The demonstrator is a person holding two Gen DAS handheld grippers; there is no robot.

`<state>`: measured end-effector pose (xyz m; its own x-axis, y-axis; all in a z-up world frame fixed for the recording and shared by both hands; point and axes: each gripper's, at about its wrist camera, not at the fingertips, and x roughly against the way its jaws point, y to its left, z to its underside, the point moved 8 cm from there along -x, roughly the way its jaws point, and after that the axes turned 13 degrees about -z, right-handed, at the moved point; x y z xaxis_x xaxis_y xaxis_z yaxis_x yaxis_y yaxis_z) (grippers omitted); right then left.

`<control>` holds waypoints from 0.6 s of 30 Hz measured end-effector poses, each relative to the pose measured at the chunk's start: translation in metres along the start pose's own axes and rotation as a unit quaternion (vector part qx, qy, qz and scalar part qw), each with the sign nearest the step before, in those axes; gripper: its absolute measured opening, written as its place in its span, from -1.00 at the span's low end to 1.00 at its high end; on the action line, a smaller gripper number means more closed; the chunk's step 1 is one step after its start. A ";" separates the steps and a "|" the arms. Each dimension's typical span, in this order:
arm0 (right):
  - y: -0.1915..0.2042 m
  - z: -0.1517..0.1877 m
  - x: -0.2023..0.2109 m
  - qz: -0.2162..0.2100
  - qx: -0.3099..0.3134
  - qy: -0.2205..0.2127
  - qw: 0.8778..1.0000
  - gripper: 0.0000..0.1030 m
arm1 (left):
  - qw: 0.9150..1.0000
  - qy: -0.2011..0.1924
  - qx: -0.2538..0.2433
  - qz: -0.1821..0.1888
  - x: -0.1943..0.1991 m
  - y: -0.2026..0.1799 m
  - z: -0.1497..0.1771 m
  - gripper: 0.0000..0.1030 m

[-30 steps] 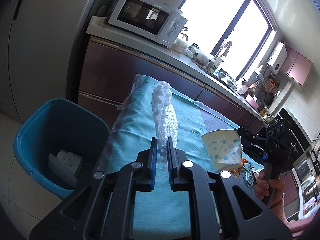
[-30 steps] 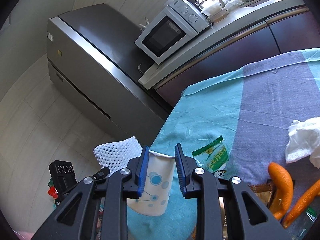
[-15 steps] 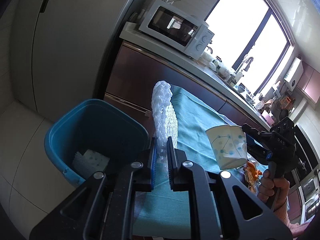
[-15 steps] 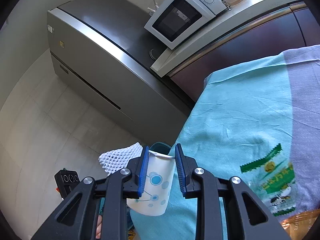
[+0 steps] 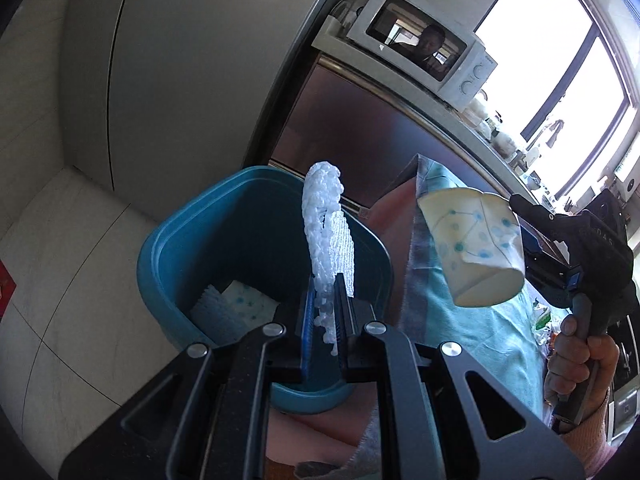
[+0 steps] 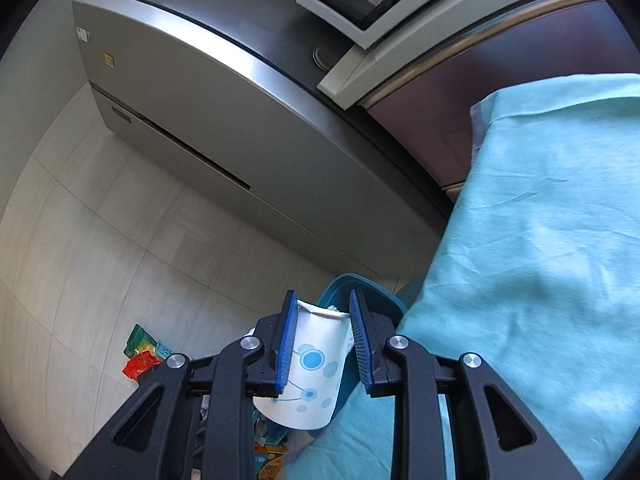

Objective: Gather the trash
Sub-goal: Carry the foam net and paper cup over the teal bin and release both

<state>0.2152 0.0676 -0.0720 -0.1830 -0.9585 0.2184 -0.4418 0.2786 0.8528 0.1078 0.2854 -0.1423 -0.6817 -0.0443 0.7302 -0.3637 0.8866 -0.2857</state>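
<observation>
Foam fruit netting (image 5: 326, 236) stands clamped in the left gripper (image 5: 323, 312), right above the teal bin (image 5: 168, 248), which holds a sponge (image 5: 244, 304). Beside it, the right gripper (image 5: 524, 248) pinches a crushed paper cup (image 5: 472, 248) over the tablecloth edge (image 5: 492, 332).

Looking along the right gripper (image 6: 323, 344), the paper cup (image 6: 308, 376) sits squeezed, the bin (image 6: 344, 284) only partly beneath. Let go now and the cup would likely clip the rim and fall to the floor.

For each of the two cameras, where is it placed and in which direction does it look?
Left wrist: on the left gripper, looking down at the blue bin; its fingers clamp white foam netting; a hand holds the right gripper.
Right wrist: on the right gripper, facing floor and fridge; its fingers grip a paper cup.
Shared: bin, cup, microwave, teal cloth.
</observation>
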 end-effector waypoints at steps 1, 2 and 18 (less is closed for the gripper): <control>-0.001 0.000 -0.006 0.003 -0.002 0.005 1.000 -0.51 | 1.000 0.002 0.001 -0.005 -0.004 0.002 0.000 -0.81; -0.002 0.001 -0.012 0.006 -0.003 0.009 1.000 -0.51 | 1.000 0.005 0.001 -0.007 -0.007 0.005 0.001 -0.81; -0.014 0.017 -0.045 0.036 -0.006 0.053 0.998 -0.51 | 0.998 0.052 0.015 -0.037 -0.056 0.017 0.011 -0.62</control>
<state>0.2147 0.1079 -0.1023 -0.1201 -0.9374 0.3268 -0.4200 0.3463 0.8389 0.1328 0.2982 -0.1949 -0.5835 -0.0606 0.8099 -0.4312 0.8681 -0.2457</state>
